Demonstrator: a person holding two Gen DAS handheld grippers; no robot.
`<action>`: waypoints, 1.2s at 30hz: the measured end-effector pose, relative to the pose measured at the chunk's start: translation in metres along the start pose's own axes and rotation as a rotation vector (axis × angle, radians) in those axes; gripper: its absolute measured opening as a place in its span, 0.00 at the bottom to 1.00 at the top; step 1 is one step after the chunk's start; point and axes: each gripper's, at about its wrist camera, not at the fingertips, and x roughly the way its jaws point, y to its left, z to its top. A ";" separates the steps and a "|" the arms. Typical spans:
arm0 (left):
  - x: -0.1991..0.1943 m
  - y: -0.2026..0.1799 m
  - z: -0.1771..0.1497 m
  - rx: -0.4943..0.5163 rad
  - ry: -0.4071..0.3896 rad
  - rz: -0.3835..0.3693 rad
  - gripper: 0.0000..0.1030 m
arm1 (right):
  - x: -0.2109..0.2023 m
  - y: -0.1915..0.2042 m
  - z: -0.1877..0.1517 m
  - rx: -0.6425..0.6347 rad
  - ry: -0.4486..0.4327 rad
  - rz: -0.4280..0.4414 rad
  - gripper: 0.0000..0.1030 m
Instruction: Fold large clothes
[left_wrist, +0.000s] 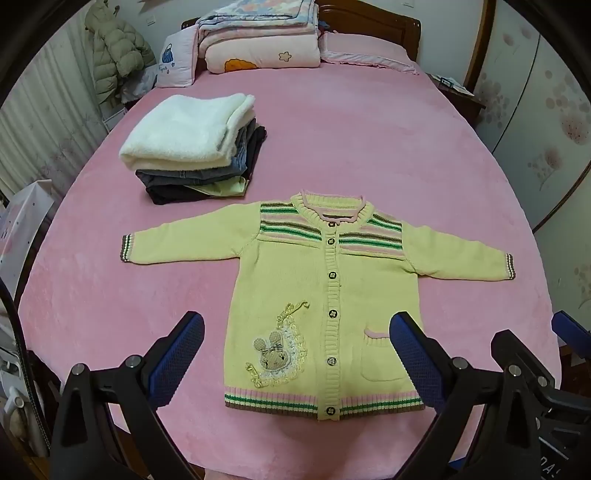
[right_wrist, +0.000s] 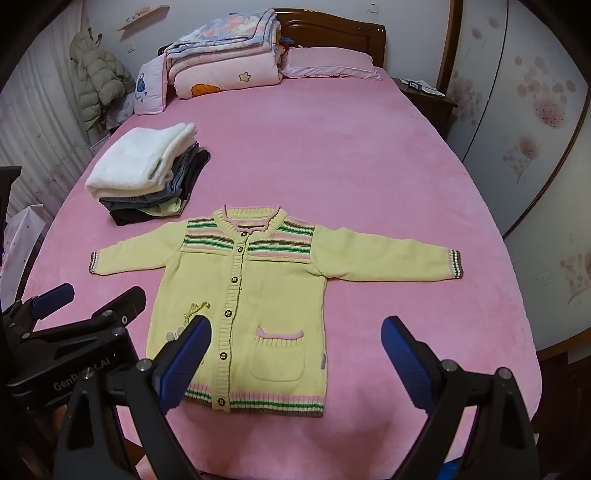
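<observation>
A yellow knit cardigan (left_wrist: 295, 280) with striped shoulders, a rabbit patch and a pocket lies flat, buttoned, sleeves spread, on the pink bed (left_wrist: 369, 155). It also shows in the right wrist view (right_wrist: 273, 288). My left gripper (left_wrist: 297, 325) is open and empty, held above the cardigan's lower half near the hem. My right gripper (right_wrist: 295, 328) is open and empty, held above the cardigan's pocket side. The left gripper's body shows in the right wrist view (right_wrist: 74, 332); the right gripper's finger (left_wrist: 569, 332) shows at the left wrist view's right edge.
A stack of folded clothes (left_wrist: 192, 147) topped by a white fleece sits on the bed beyond the left sleeve. Folded quilts (left_wrist: 258, 37) and a pillow (left_wrist: 365, 51) lie by the wooden headboard. A nightstand (right_wrist: 424, 96) stands right; a padded coat (right_wrist: 96, 81) hangs left.
</observation>
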 end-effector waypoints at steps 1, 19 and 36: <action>0.002 0.001 0.001 -0.016 0.030 -0.014 0.95 | 0.000 0.000 0.000 0.002 -0.001 0.001 0.91; -0.003 -0.007 -0.003 -0.012 0.004 -0.006 0.95 | -0.002 -0.002 -0.001 -0.005 0.000 -0.004 0.91; -0.009 -0.009 -0.011 -0.009 0.002 -0.007 0.95 | -0.008 -0.009 -0.010 -0.005 0.008 0.002 0.91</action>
